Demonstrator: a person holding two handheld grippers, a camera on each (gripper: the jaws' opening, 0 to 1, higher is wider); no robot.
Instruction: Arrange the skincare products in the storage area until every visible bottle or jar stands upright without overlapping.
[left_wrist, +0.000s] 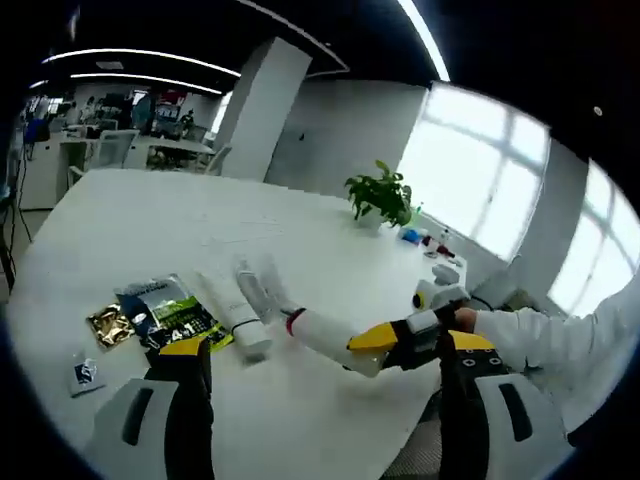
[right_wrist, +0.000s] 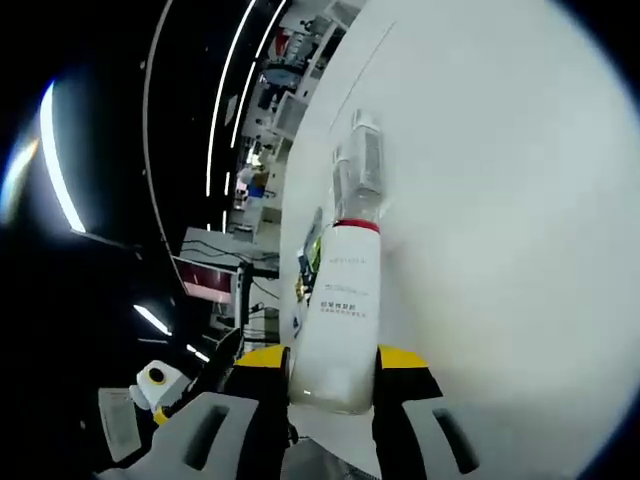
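Gripping a white bottle with a red collar between yellow-padded jaws: right gripper, clamped on the bottle's base, clear cap pointing away over the white table. Seen from the left gripper view as a lying bottle held just above the table surface, right gripper entering from the right on a white-sleeved arm. Left gripper nearest, jaws spread wide with nothing between them. Just beyond its left jaw, a green and black sachet lying flat, a gold packet touching its left edge, a small white packet near left. Right of the sachet, a white tube lying on its side, a clear-capped bottle lying just behind. Farther right, a potted plant upright, small items near it too small to identify.
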